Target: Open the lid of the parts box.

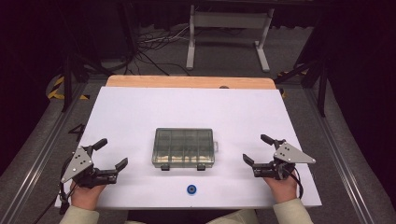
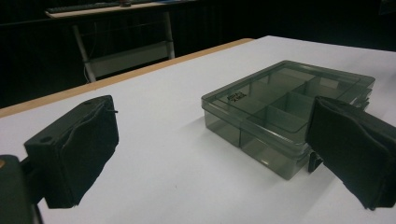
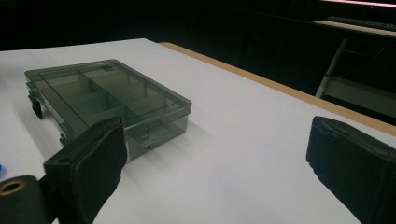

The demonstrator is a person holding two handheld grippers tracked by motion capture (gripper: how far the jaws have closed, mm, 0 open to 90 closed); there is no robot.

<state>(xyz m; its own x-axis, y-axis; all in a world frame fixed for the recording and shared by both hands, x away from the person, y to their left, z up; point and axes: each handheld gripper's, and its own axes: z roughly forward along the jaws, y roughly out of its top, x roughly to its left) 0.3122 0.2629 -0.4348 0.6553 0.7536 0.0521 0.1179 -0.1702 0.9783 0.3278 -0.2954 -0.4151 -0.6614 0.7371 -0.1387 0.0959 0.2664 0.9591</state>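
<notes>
White board covers the table [image 1: 140, 112], with a strip of bare wood along its far edge, and both forearms come in from the near side in pale sleeves. On the near left of the table, the left hand [image 1: 85, 195] holds the left gripper [image 1: 112, 154] low over the surface, with its jaws spread wide and nothing between them, angled toward the middle. The right hand [image 1: 280, 186] mirrors it on the near right, where the right gripper [image 1: 257, 149] is also wide open and empty, pointing inward. Between the two, well apart from each, lies a smoky translucent plastic organiser box [image 1: 183, 147], flat on the table, lid shut, its inner dividers visible through the lid and two dark latches on its near edge. A small blue round piece [image 1: 191, 189] sits near the table's front edge, just in front of the box.
</notes>
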